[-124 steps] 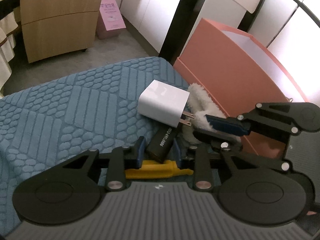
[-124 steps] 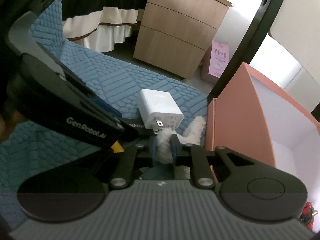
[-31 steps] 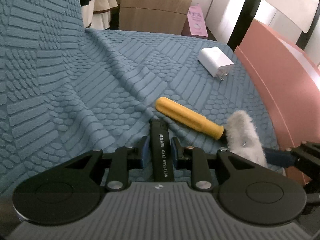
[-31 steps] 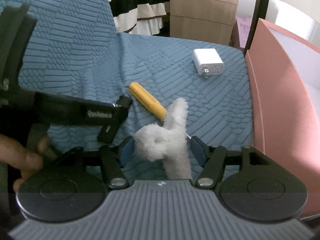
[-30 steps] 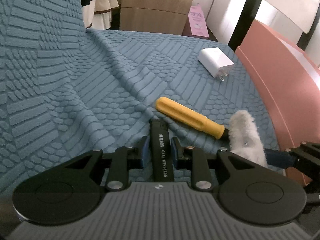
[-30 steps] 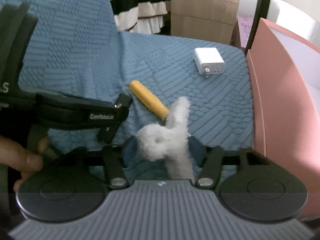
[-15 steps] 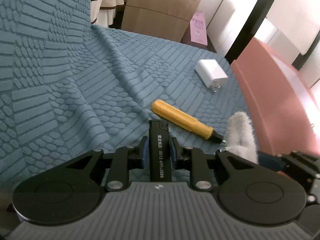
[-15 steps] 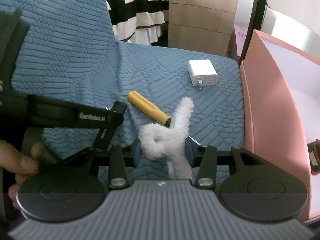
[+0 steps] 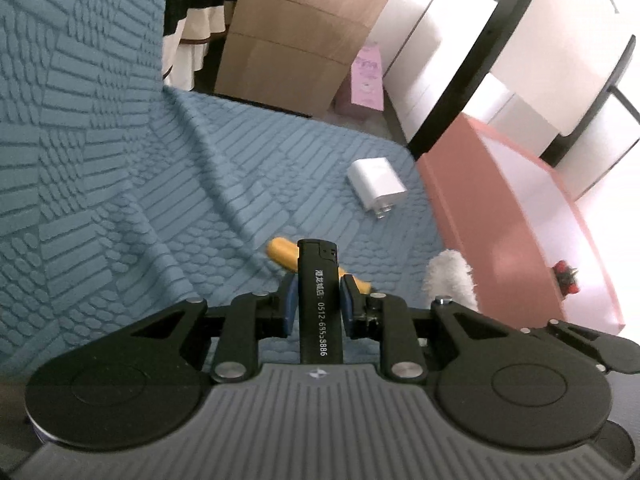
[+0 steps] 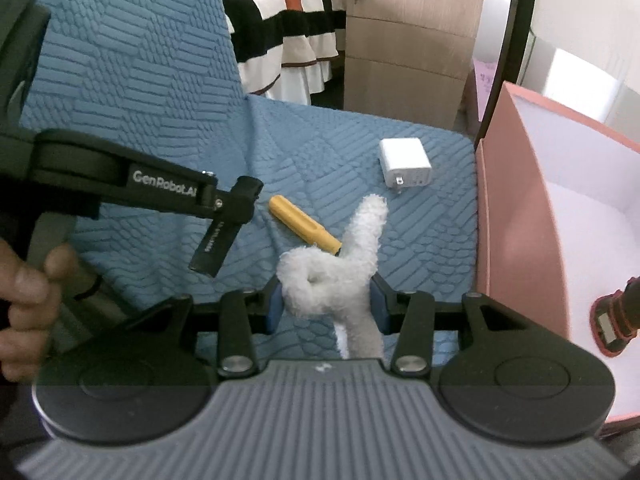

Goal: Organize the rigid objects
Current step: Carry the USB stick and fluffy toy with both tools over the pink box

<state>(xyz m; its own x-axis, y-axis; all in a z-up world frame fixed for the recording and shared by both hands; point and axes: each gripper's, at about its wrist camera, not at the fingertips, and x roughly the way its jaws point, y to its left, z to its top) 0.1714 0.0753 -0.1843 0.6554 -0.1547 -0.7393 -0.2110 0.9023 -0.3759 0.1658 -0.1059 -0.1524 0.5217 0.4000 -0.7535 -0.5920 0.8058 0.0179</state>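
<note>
left gripper (image 9: pixel 318 306): I have it clamped on black lighter (image 9: pixel 319 300), lifted off the blue cover | right gripper (image 10: pixel 326 306): squeezing fluffy white piece (image 10: pixel 332 276) | pink box (image 10: pixel 516 216): off to my right | risk: lighter sticks far forward, may pivot or slip; fluff compresses, could slide free in transit

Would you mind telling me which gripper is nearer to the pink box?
Right. The right gripper, holding a fluffy white toy, is just beside the pink box; the left gripper, holding a black lighter, is farther away across the blue cover.
</note>
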